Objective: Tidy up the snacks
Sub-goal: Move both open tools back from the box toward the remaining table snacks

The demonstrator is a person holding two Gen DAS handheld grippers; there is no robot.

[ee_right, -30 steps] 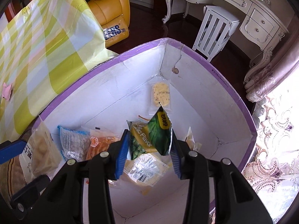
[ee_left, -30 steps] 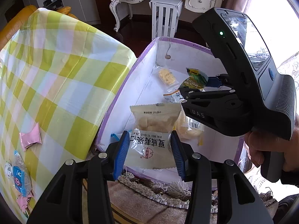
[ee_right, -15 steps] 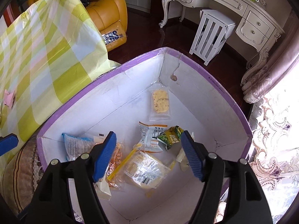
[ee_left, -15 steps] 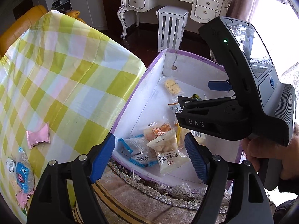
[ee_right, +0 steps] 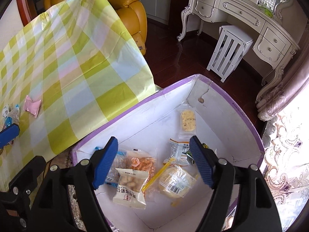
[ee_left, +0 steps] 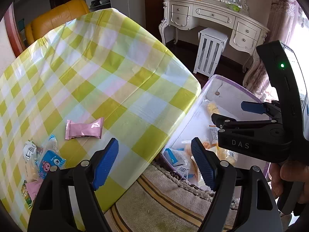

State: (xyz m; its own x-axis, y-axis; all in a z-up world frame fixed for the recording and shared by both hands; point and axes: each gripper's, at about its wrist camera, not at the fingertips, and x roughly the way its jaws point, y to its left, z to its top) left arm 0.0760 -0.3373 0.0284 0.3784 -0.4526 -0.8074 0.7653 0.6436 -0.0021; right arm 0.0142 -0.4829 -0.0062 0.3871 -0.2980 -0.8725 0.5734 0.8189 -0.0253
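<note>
A white box with a purple rim [ee_right: 239, 112] stands on the floor beside the table and holds several snack packets, among them a white nut packet [ee_right: 131, 187] and a yellow cracker [ee_right: 187, 120]. My right gripper [ee_right: 154, 164] is open and empty above the box. My left gripper [ee_left: 156, 164] is open and empty over the table's corner, left of the box [ee_left: 229, 92]. A pink packet [ee_left: 84, 128] and a blue packet [ee_left: 50, 161] lie on the checked tablecloth [ee_left: 108, 73] with other snacks.
A fringed rug [ee_left: 164, 203] lies under the box. A white stool [ee_right: 229, 52] and a white dresser [ee_right: 251, 19] stand behind it. A yellow armchair [ee_right: 125, 7] stands behind the table. The right gripper's body [ee_left: 270, 131] fills the right of the left wrist view.
Both grippers opened and dropped their packets into the box: the left the white nut packet, the right the green one. The left gripper then swung left toward the table.
</note>
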